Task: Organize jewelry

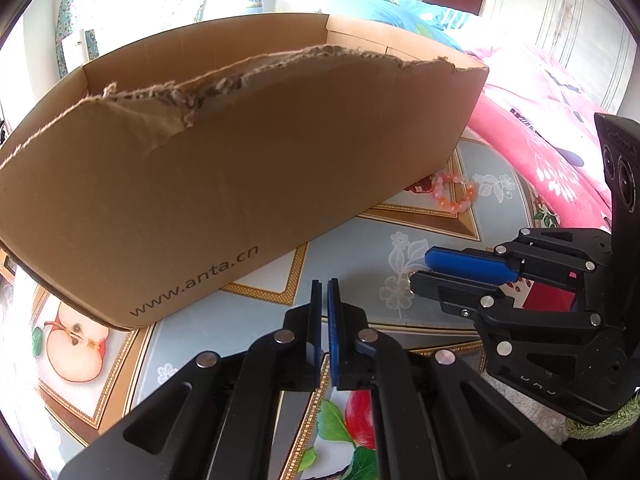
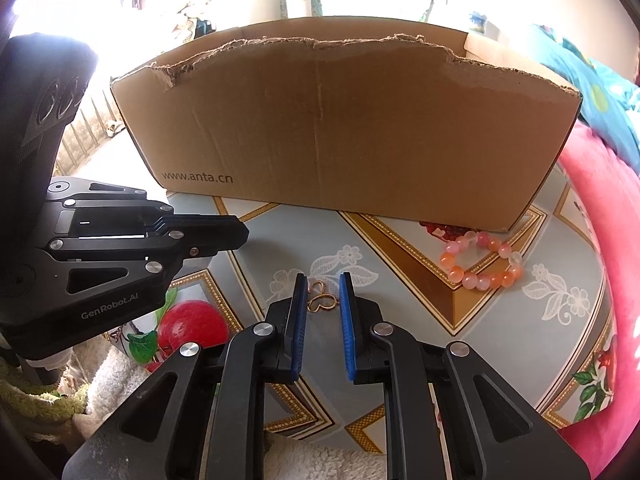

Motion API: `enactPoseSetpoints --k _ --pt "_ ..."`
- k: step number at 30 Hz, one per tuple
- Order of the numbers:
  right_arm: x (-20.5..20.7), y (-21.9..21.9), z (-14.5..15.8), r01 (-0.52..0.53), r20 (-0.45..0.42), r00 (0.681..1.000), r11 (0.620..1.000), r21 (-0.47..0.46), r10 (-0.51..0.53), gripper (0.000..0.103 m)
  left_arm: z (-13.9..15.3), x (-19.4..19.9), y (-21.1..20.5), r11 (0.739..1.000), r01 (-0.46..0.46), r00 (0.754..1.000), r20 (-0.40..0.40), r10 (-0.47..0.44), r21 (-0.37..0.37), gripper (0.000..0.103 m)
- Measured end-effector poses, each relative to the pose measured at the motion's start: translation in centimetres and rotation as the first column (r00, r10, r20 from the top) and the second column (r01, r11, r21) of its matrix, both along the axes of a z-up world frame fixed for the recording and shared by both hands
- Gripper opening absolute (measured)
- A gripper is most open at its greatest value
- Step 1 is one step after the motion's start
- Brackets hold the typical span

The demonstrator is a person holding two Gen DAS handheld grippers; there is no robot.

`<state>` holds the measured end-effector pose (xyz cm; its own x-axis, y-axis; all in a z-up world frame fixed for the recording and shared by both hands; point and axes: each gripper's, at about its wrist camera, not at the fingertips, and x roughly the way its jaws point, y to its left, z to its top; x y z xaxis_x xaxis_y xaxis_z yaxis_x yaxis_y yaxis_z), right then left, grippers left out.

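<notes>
Two views, and they do not tell you the same things. Only your right wrist camera shows the small gold ring (image 2: 322, 302): it lies flat on the patterned worktop (image 2: 400, 340), between the blue pads of your right tool (image 2: 323, 280), with a gap on either side so neither pad touches it. That tool stands partly open — a narrow spread, holding nothing. From the left wrist camera the ring is all but hidden behind the right tool (image 1: 420, 270), which shows there side-on, one blue pad above one black finger.

Your left tool (image 1: 324, 284) has its pads nearly together, only a thin slit between them, and nothing in it; it hangs above the worktop (image 1: 360, 240), apart from the box. In the right view the left tool (image 2: 240, 232) shows from the side at the left, fingers pressed close.

The bead bracelet (image 2: 482, 260) of pink and orange beads lies on the worktop just beside the near right corner of the torn cardboard box (image 2: 340, 120). The left view shows that bracelet (image 1: 456, 194) partly cut off by the box (image 1: 220, 168) corner. Neither view looks into the box — only its outer wall and ragged top edge. A pink quilt (image 2: 616, 280) lies beyond the worktop's right edge.
</notes>
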<state>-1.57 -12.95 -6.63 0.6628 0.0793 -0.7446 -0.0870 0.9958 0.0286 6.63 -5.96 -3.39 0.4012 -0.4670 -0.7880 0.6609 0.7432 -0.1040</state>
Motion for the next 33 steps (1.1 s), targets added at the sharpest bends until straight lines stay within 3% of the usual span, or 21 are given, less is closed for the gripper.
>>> enactPoseSetpoints --k 5,9,12,16,33 --pt "-0.3 -0.5 0.7 0.008 -0.007 1.0 1.0 0.01 -0.008 0.027 -0.1 0.0 0.0 1.0 -0.001 1.0 -0.003 0.001 -0.001 0.003" --pt "-0.3 -0.5 0.7 0.004 -0.031 1.0 1.0 0.021 -0.004 0.027 -0.1 0.0 0.1 1.0 -0.001 1.0 -0.002 0.001 -0.001 0.003" --pt "-0.1 0.3 0.3 -0.001 -0.039 0.999 1.0 -0.03 0.0 0.027 -0.1 0.0 0.1 1.0 -0.001 1.0 -0.002 0.001 -0.001 0.003" --pt "0.2 0.7 0.4 0.013 -0.057 0.998 0.999 -0.052 -0.016 0.018 -0.1 0.0 0.1 1.0 -0.001 1.0 -0.001 0.001 -0.001 0.003" --pt "1.2 -1.0 0.8 0.012 -0.083 0.996 1.0 0.008 -0.011 0.014 0.0 0.1 0.2 1.0 -0.001 1.0 0.0 0.001 -0.004 0.003"
